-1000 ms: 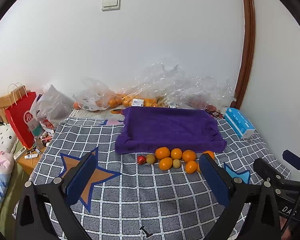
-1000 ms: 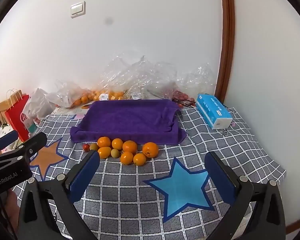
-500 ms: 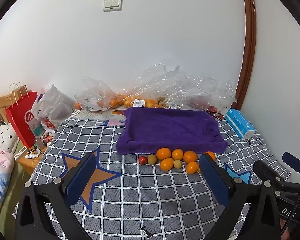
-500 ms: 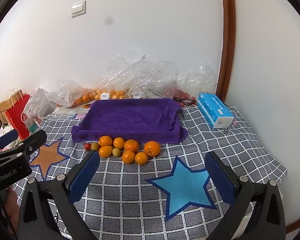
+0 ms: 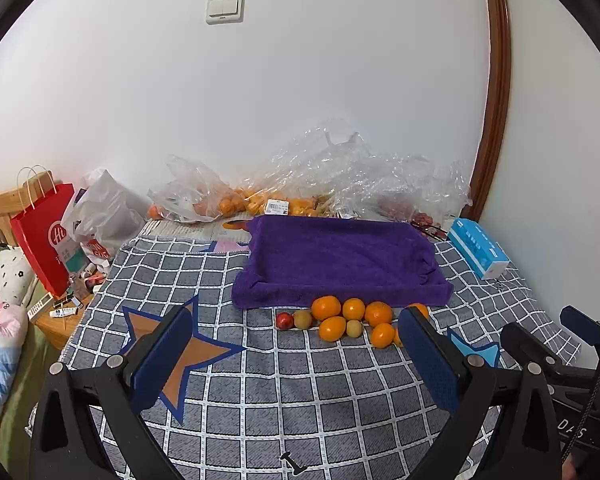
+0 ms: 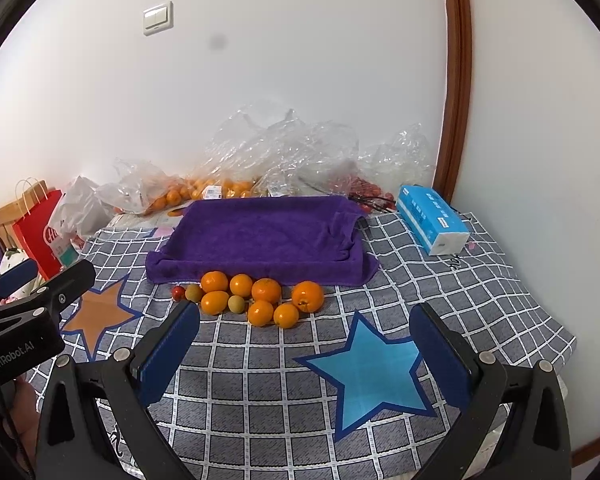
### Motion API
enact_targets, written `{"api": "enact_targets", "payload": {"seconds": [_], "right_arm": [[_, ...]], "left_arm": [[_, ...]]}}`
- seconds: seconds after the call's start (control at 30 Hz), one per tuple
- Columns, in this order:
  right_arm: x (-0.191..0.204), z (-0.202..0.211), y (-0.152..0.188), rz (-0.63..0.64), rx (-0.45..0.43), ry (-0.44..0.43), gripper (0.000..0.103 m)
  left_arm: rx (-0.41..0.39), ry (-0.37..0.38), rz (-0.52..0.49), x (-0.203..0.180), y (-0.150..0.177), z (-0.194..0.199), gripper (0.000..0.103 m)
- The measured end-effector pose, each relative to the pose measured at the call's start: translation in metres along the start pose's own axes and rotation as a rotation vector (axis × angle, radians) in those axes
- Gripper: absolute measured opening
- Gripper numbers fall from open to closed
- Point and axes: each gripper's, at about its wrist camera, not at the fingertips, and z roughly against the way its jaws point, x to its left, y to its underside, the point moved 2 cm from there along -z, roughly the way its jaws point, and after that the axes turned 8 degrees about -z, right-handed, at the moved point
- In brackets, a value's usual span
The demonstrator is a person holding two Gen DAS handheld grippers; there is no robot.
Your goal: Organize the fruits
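Several oranges (image 5: 326, 307) (image 6: 266, 290) lie in a cluster on the checked cloth, just in front of a tray draped in a purple towel (image 5: 340, 256) (image 6: 260, 232). Two small greenish fruits (image 5: 302, 319) (image 6: 194, 293) and a small red fruit (image 5: 285, 321) (image 6: 177, 292) lie among them at the left. My left gripper (image 5: 296, 320) hovers open, short of the cluster, with nothing between its blue pads. My right gripper (image 6: 305, 316) is open too, equally short of the fruit. Each gripper's body shows at the edge of the other's view.
Clear plastic bags (image 5: 340, 176) with more oranges lie against the back wall. A blue tissue pack (image 6: 432, 220) sits right of the tray. A red paper bag (image 5: 44, 236) and a white bag stand off the left side. The cloth's right edge (image 6: 556, 320) drops off.
Both views have shifted a little: the fruit and the tray sit slightly lower in the frames than a second ago. Both grippers stay open and nothing was picked up.
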Motion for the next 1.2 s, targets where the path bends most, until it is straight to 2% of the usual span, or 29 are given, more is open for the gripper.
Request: {"api": "enact_targets", "payload": {"seconds": [1.2], "right_arm": [[-0.0004, 0.0014, 0.0005, -0.009, 0.001, -0.01, 0.103]], "left_arm": [[-0.001, -0.003, -0.006, -0.0012, -0.0041, 0.0019, 0.103]]}}
